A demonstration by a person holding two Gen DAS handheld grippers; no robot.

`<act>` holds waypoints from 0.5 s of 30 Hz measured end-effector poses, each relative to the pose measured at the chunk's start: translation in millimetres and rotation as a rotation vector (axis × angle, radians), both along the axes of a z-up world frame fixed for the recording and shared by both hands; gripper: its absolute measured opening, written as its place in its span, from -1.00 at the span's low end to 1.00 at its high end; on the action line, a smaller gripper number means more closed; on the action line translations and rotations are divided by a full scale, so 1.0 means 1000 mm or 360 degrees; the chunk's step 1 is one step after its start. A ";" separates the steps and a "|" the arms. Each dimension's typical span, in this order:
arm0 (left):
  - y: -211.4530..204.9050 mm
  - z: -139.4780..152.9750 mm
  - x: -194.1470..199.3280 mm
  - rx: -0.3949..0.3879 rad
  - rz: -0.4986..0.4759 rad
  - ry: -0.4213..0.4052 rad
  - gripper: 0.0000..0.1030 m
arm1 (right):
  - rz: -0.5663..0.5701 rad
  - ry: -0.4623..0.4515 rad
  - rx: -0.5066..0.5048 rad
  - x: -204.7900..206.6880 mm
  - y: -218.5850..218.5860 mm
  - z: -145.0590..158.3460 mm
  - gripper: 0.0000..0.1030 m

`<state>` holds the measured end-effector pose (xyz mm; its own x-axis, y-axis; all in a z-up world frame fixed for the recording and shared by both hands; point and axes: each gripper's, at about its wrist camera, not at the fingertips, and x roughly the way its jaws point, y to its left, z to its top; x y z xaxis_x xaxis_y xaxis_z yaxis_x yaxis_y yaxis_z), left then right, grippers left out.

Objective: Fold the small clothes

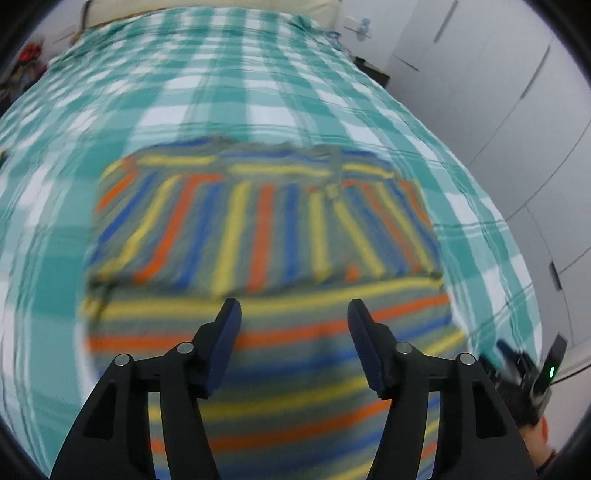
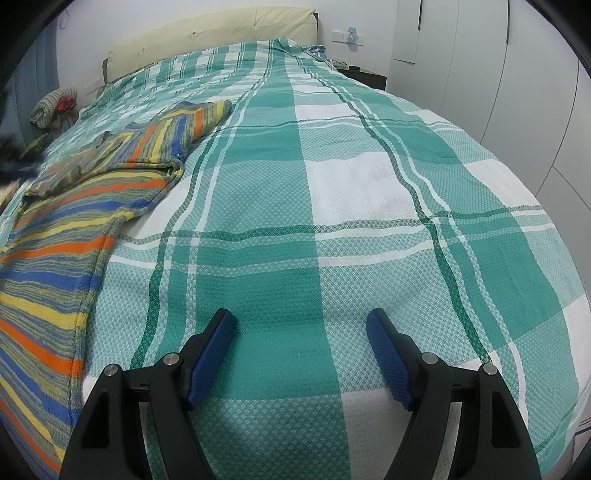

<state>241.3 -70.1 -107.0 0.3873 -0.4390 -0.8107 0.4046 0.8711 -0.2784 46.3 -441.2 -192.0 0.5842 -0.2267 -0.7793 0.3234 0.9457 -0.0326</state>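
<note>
Bed (image 2: 369,184) under a green-and-white checked cover, cream headboard (image 2: 207,33) at its far end. Striped sweater (image 1: 266,229) lies flat on it, part folded over. Left tool (image 1: 294,314) above sweater, jaws wide, empty; right tool (image 2: 301,325) over bare cover, likewise wide.

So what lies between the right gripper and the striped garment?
Only bare checked bedspread, seen in the right wrist view: the open right gripper hangs over it, with the striped garment off to its left.
</note>
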 end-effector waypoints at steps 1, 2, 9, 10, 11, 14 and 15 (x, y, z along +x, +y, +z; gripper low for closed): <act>0.014 -0.002 -0.005 0.0028 0.0041 -0.0010 0.26 | 0.0000 0.0001 -0.0002 0.000 0.000 0.000 0.45; 0.037 -0.004 -0.009 0.0084 0.0109 -0.0036 0.26 | -0.0001 0.0002 -0.0003 0.000 0.000 0.000 0.46; 0.111 -0.019 0.010 0.0126 0.0422 -0.0026 0.27 | -0.0007 0.0008 -0.0021 0.000 0.003 0.000 0.48; 0.118 -0.018 0.018 0.0077 0.0480 -0.0009 0.27 | -0.0008 0.0008 -0.0023 -0.001 0.004 -0.001 0.48; 0.124 -0.017 0.031 0.0010 0.0556 0.0014 0.27 | -0.0009 0.0008 -0.0027 -0.001 0.004 -0.001 0.48; 0.123 -0.014 0.060 -0.0072 0.0652 0.0017 0.27 | -0.0012 0.0009 -0.0032 -0.001 0.004 -0.001 0.48; 0.116 -0.014 0.068 -0.0061 0.0647 0.0005 0.28 | -0.0013 0.0009 -0.0033 -0.001 0.005 -0.001 0.49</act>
